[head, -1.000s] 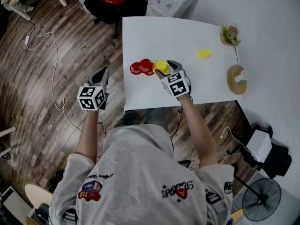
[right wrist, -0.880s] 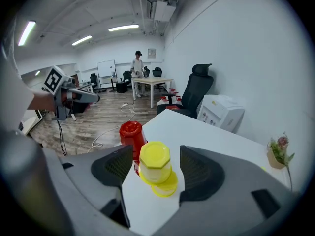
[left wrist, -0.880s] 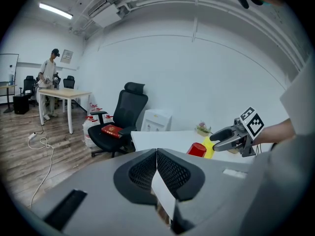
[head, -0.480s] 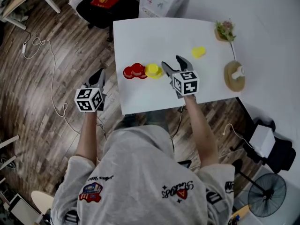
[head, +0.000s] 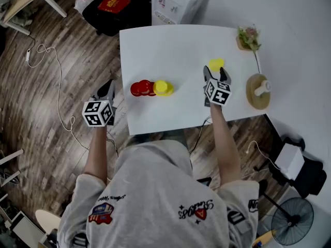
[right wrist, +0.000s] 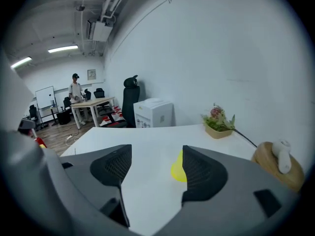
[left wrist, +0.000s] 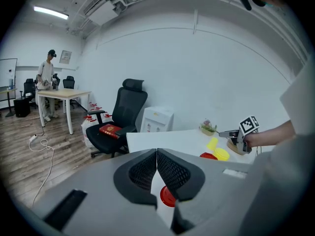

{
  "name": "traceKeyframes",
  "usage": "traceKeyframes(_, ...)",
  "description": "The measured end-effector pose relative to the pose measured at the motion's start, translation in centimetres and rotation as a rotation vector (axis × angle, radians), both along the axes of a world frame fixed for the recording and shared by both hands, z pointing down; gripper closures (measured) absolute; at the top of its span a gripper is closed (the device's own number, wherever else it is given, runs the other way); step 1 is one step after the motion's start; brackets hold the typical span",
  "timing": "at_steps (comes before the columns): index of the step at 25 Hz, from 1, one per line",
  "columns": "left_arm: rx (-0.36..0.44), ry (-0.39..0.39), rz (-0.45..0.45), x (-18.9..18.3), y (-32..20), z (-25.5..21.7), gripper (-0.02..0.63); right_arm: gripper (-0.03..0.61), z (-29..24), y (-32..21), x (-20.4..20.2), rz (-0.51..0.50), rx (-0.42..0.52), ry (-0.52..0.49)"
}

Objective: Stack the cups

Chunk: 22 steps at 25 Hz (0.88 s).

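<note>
Right gripper (head: pixel 215 71) has swung from the stack (head: pixel 163 87) to the cup (head: pixel 216 64) at its twelve o'clock. Its jaws have just been opening, empty, to grasp. Left gripper (head: pixel 108 86) is closed, idle.

Your cups (head: pixel 140 88) look like smooth plastic, your table (head: pixel 170 50) is smooth and white, and your floor (head: pixel 62 61) is dark wood.
</note>
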<state>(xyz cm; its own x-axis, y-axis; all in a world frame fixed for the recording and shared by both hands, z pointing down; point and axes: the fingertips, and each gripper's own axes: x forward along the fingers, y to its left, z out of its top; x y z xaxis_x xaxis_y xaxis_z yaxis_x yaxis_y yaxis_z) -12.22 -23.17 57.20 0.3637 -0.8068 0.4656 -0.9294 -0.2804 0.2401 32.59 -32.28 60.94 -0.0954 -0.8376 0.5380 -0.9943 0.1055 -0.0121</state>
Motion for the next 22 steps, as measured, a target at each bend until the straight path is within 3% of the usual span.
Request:
traceKeyframes(9,-0.034,-0.001,-0.055,1.6,-2.3,2.0,0.607,0.273,4.9,-4.1,6.3,0.062,-0.101,0.034)
traceKeyframes(15,-0.045,-0.017,-0.083,2.3,-3.9,2.5,0.607,0.284,7.5,-5.9,8.1,0.034,-0.171,0.071)
traceKeyframes(19,-0.042,-0.015,-0.077,2.6,-4.5,2.3,0.607,0.357,8.2,-6.1,7.8,0.011,-0.205,0.075)
traceKeyframes(22,-0.039,-0.016,-0.069,2.3,-4.4,2.2,0.607,0.359,8.0,-5.8,7.0,0.008,-0.201,0.076)
